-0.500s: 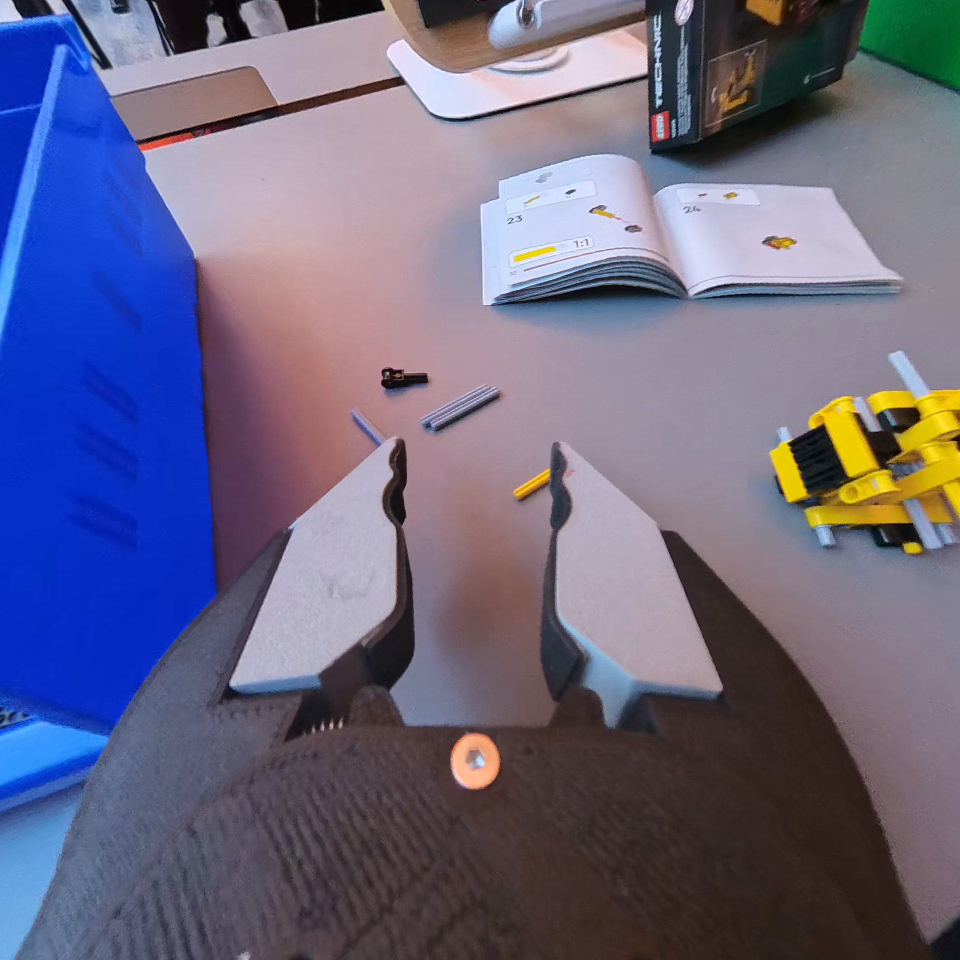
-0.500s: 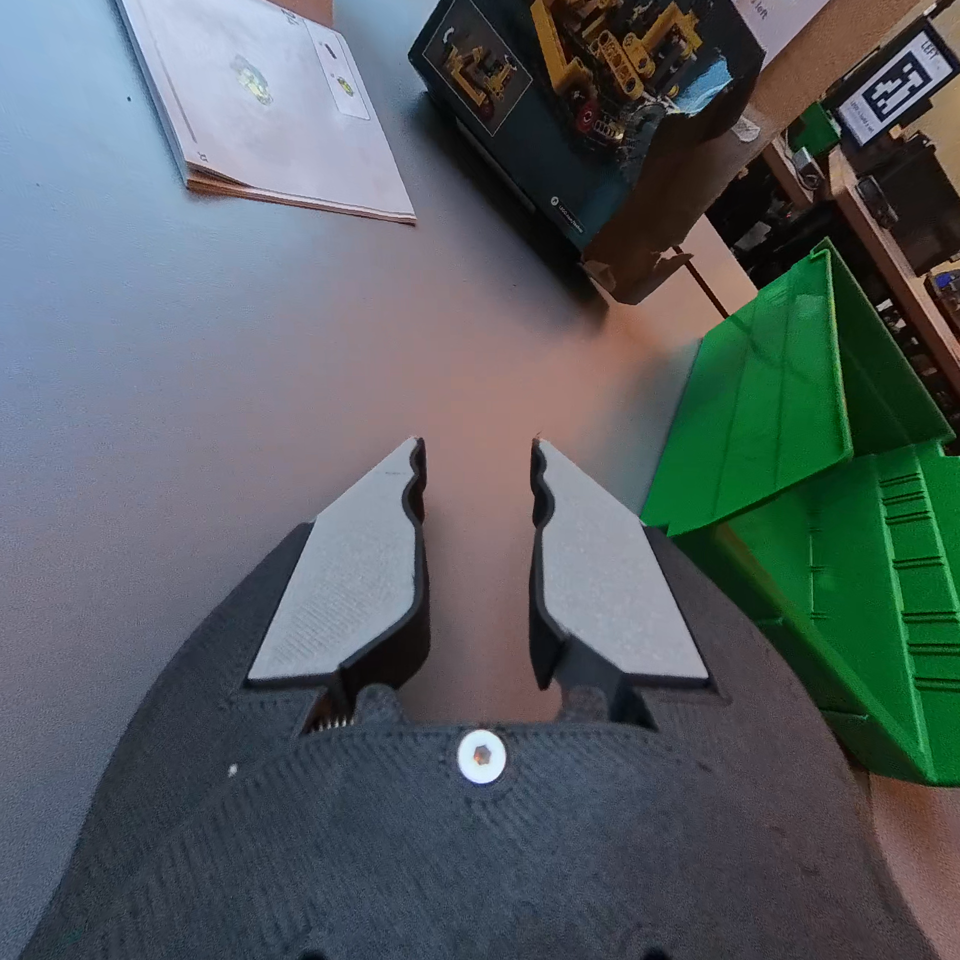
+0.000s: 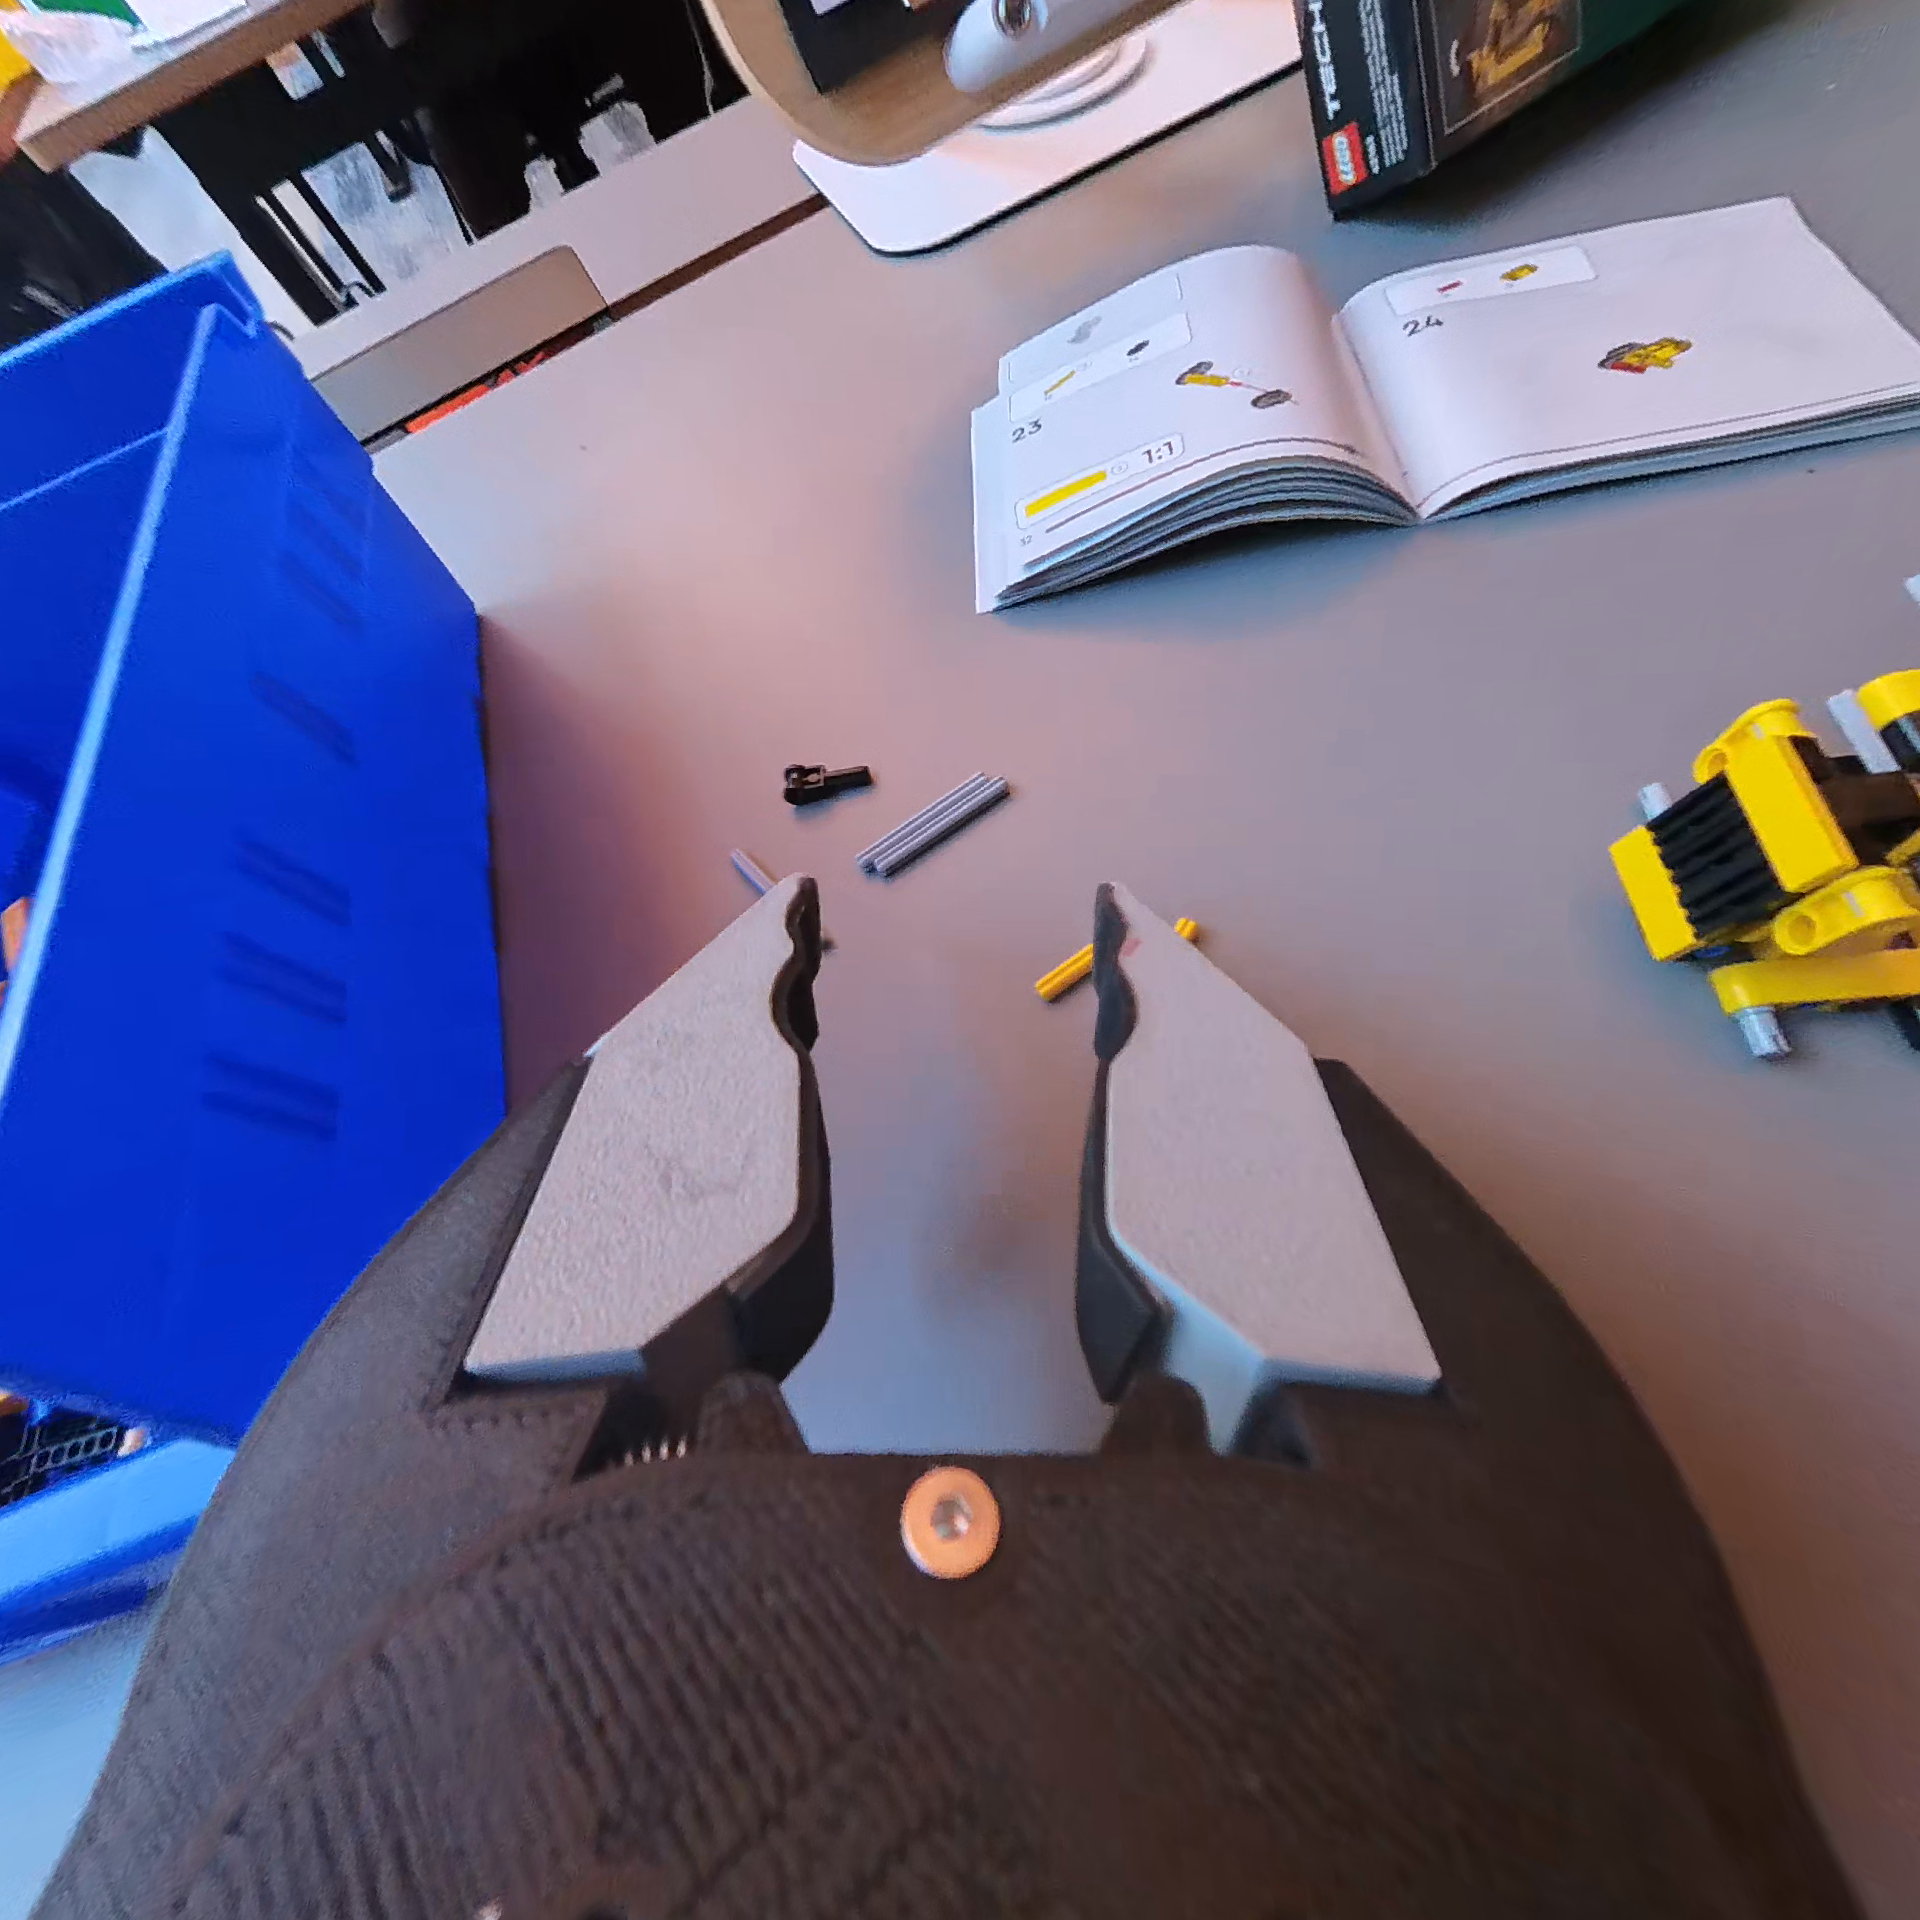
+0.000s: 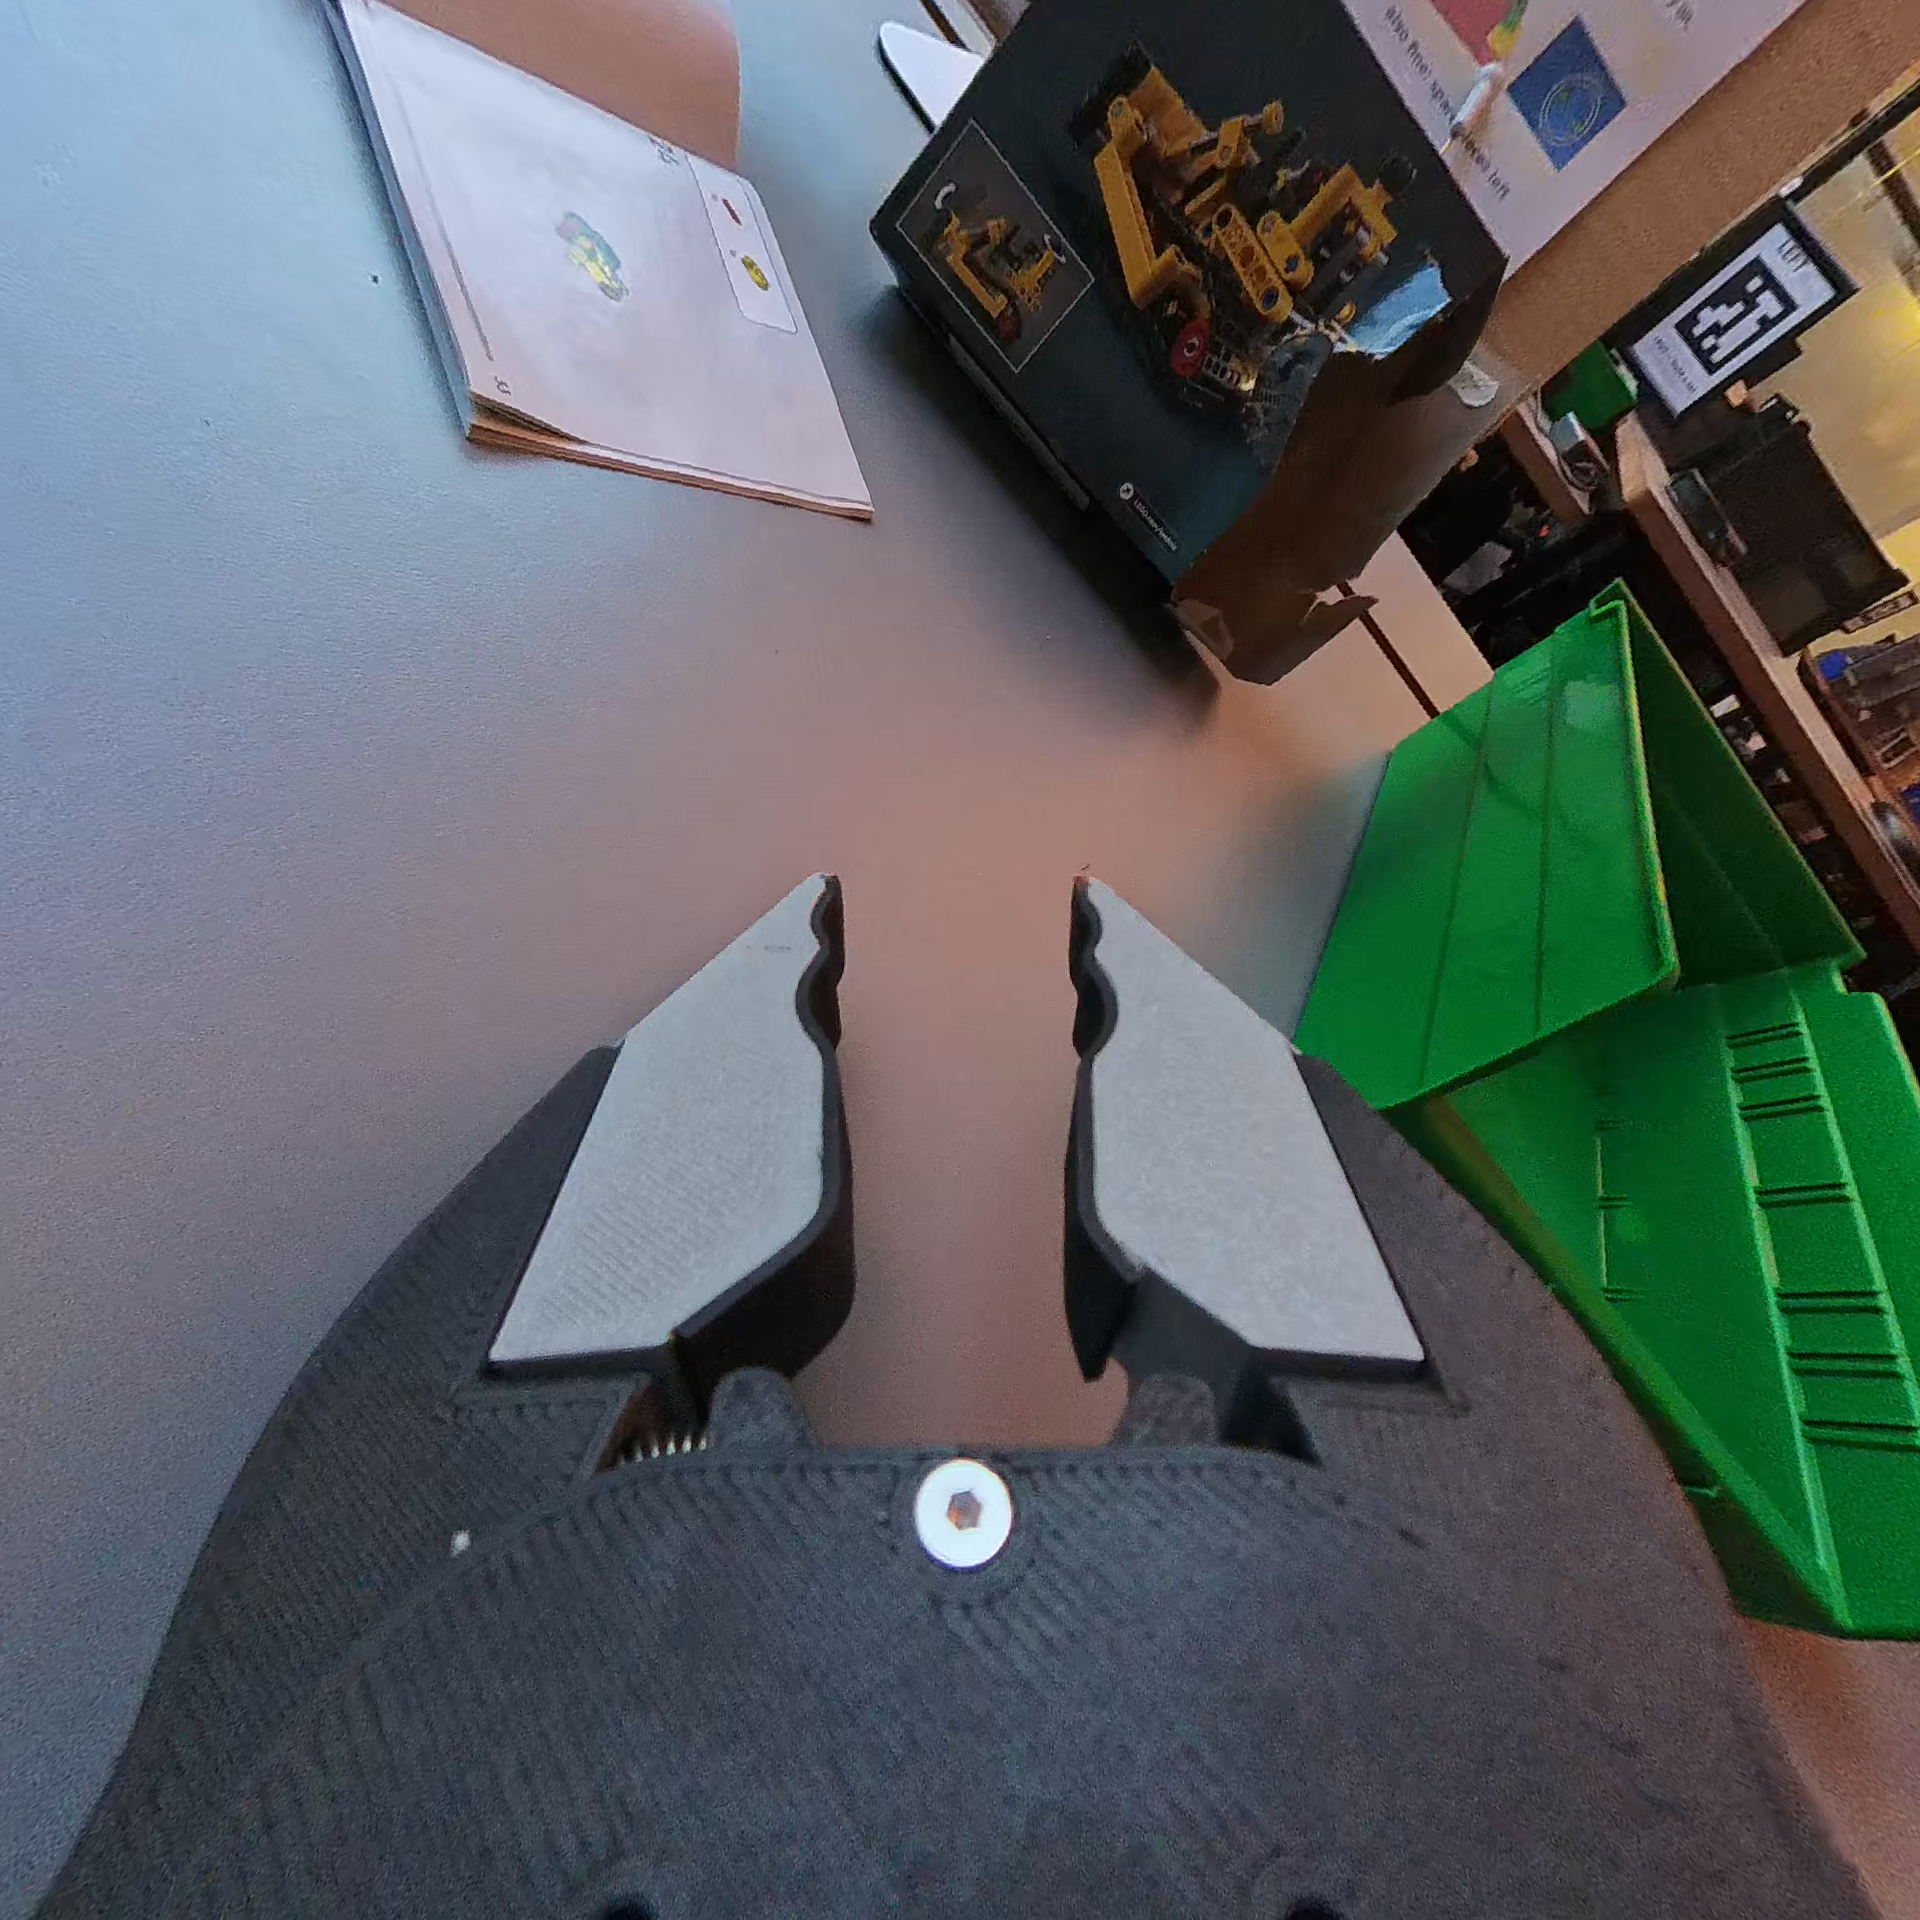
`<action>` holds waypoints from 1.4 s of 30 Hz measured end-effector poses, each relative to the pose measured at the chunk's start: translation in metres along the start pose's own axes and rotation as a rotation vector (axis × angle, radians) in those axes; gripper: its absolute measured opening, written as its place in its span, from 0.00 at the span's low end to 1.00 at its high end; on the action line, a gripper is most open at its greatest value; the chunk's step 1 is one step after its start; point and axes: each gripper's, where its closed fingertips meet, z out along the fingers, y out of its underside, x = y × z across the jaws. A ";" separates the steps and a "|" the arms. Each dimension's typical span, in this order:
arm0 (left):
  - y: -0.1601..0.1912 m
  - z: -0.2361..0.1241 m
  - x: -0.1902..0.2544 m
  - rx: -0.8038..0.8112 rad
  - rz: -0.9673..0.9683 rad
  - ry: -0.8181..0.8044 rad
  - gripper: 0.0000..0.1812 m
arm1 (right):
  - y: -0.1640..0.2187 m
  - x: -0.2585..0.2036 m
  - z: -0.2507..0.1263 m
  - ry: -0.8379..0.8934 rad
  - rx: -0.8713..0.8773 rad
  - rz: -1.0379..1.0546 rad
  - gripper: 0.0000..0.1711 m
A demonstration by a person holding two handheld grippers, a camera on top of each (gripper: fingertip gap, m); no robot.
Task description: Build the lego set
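My left gripper (image 3: 951, 899) is open and empty above the grey table. Just past its tips lie loose parts: a yellow axle (image 3: 1065, 971) partly hidden by the right finger, two grey axles (image 3: 932, 824) side by side, a small black connector (image 3: 824, 782) and a thin grey pin (image 3: 750, 868) by the left fingertip. A partly built yellow and black model (image 3: 1787, 862) sits at the right edge. An open instruction booklet (image 3: 1455, 405) lies behind; it also shows in the right wrist view (image 4: 613, 291). My right gripper (image 4: 954, 891) is open and empty over bare table.
A blue bin (image 3: 208, 831) stands close on the left. The dark set box (image 3: 1455, 83) and a white stand base (image 3: 1039, 156) are at the back. In the right wrist view the set box (image 4: 1195, 291) lies ahead and green bins (image 4: 1621, 1091) stand at the right.
The left wrist view has tilted up and shifted left a little, showing more of the room behind; the model sits nearer the right edge. The right view has tilted up slightly. Both grippers stay open.
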 end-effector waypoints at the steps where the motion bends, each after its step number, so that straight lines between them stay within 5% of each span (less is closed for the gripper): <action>1: 0.000 0.000 -0.001 0.001 -0.007 -0.001 0.28 | 0.000 -0.001 0.000 0.000 -0.001 -0.009 0.23; 11: -0.003 -0.005 -0.002 0.051 -0.171 0.120 0.32 | 0.007 -0.006 0.005 0.065 -0.072 -0.124 0.22; 25: -0.004 -0.006 0.003 0.055 -0.180 0.158 0.32 | 0.000 0.010 -0.004 0.003 0.019 0.111 0.25; 33: -0.007 -0.008 0.002 0.076 -0.199 0.166 0.31 | 0.004 0.008 -0.001 0.010 -0.014 0.080 0.25; 42: -0.012 -0.056 -0.002 0.241 -0.321 0.225 0.29 | 0.004 0.011 -0.002 0.005 -0.005 0.116 0.25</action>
